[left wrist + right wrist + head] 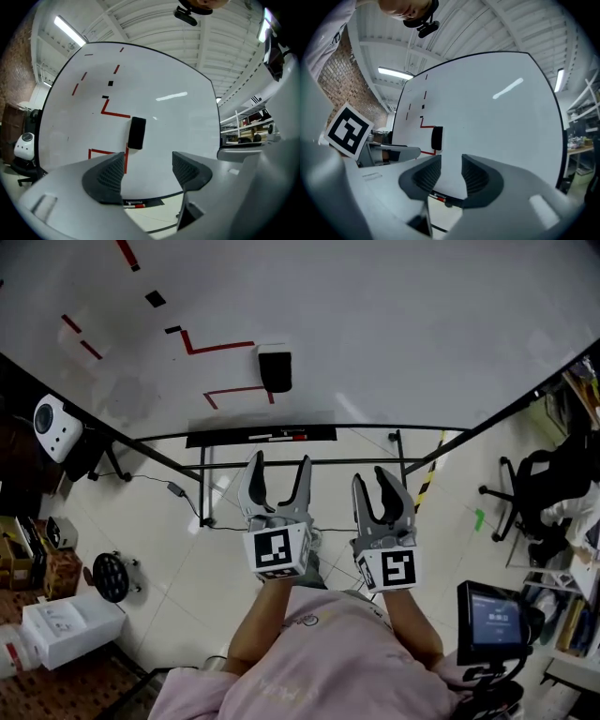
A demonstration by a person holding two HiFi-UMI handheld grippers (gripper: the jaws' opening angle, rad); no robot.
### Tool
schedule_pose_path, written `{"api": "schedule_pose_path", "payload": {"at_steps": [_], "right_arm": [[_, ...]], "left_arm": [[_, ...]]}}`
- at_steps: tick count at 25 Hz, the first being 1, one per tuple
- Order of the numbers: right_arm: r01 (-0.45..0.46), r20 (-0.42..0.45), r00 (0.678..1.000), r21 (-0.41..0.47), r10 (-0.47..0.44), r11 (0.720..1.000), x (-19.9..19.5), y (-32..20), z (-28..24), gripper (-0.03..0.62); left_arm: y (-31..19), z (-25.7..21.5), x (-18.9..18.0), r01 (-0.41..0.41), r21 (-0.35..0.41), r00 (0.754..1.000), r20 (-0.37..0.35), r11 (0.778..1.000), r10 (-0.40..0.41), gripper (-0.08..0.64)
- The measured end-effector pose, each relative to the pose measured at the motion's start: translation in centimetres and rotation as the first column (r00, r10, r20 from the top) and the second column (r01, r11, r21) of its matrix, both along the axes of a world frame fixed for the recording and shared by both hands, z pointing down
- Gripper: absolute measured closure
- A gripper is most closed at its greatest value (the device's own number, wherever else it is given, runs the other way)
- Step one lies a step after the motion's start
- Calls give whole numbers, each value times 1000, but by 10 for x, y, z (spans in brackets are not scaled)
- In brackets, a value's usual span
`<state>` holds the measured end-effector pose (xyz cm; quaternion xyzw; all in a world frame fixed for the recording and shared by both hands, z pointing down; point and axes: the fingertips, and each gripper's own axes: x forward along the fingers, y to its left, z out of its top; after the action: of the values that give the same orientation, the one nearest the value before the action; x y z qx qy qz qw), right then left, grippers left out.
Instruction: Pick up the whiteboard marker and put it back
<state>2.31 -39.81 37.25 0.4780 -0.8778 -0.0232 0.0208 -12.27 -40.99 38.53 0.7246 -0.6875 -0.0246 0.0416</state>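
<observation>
A whiteboard marker with a red cap [284, 436] lies in the black tray [216, 439] under the whiteboard [403, 324]. It also shows low between the jaws in the left gripper view, marker [135, 203], and in the right gripper view, marker [439, 197]. A black eraser [275, 369] sticks to the board beside red lines. My left gripper [280, 465] is wide open and empty, short of the tray. Beside it, my right gripper [375, 482] has its jaws a narrow gap apart with nothing between them. Both point level at the board.
The board's stand legs [202, 493] and a cable run over the tiled floor below the tray. A white round device [54, 426] stands at left, a white box [70, 626] lower left, an office chair [525, 486] at right, a small screen [494, 617] lower right.
</observation>
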Motion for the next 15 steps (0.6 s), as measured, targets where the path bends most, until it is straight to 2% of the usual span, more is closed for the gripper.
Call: {"api": "schedule_pose_path", "payload": {"at_steps": [5, 8, 12, 15], "right_arm": [[4, 57, 998, 39, -6, 999, 49, 109, 3, 465], [-4, 62, 998, 27, 2, 1000, 80, 179, 8, 465], [4, 29, 1000, 24, -4, 1000, 116, 252, -8, 465], [21, 80, 997, 2, -22, 1000, 132, 291, -20, 463]], "left_arm": [[113, -1, 42, -12, 10, 997, 80, 1000, 11, 264], [188, -6, 55, 18, 13, 997, 76, 1000, -19, 274], [268, -9, 76, 51, -78, 998, 40, 996, -48, 298], [305, -28, 97, 31, -47, 999, 29, 998, -30, 311]]}}
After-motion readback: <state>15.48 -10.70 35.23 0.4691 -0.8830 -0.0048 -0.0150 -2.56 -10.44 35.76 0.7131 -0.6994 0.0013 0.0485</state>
